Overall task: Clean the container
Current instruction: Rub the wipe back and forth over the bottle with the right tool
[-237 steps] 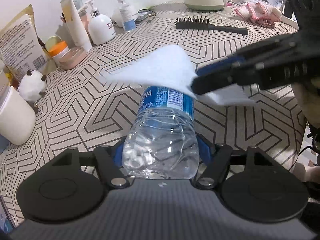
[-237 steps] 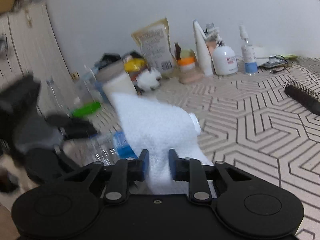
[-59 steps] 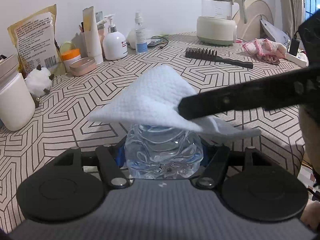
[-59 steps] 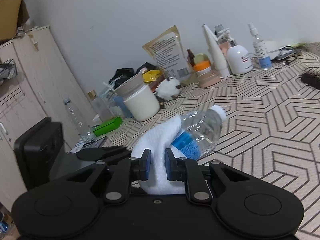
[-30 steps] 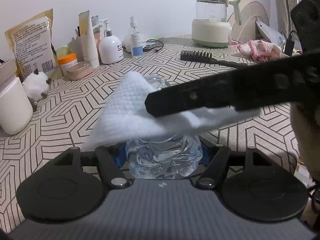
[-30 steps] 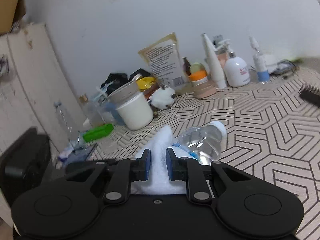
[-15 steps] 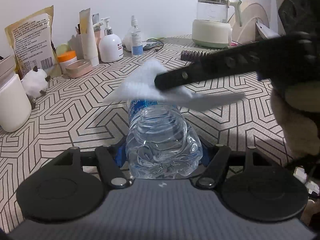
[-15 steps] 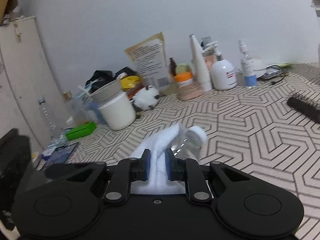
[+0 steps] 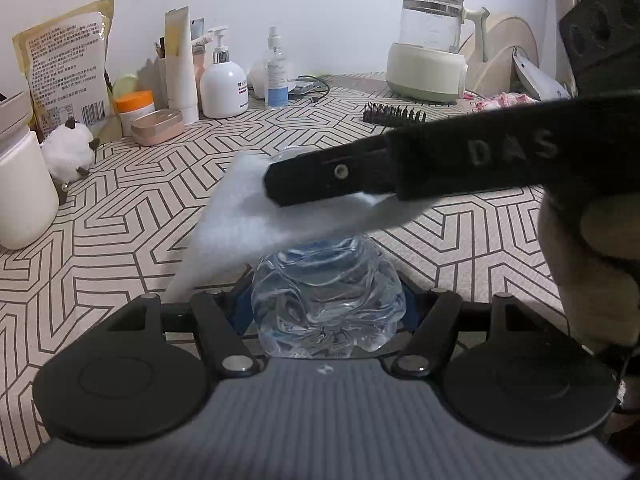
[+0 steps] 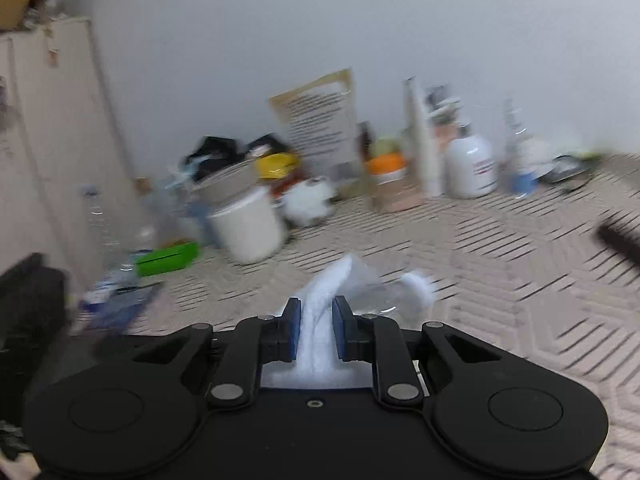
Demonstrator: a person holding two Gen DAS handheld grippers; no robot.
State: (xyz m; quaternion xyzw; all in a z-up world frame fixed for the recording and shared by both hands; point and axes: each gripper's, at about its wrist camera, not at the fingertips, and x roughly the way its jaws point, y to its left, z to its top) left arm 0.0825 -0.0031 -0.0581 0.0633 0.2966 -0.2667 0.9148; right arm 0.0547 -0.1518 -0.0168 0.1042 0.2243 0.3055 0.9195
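Note:
My left gripper [image 9: 326, 300] is shut on the base of a clear plastic water bottle [image 9: 326, 300], which points away from me over the patterned table. My right gripper [image 10: 316, 332] is shut on a white cloth [image 10: 318, 332]. In the left wrist view the cloth [image 9: 240, 216] lies over the top of the bottle, and the right gripper [image 9: 280, 184] crosses from the right above it. In the blurred right wrist view the bottle [image 10: 384, 292] and its white cap show just past the cloth.
Toiletry bottles [image 9: 222, 84], a paper bag [image 9: 64, 68], an orange-lidded jar [image 9: 134, 110] and a white tub [image 9: 22, 196] stand along the back and left. A kettle [image 9: 430, 44] and a black hairbrush [image 9: 394, 114] are at the back right.
My right gripper has swept the cloth back along the bottle toward its base, covering the label again. The right wrist view is blurred from motion. The left gripper still holds the bottle.

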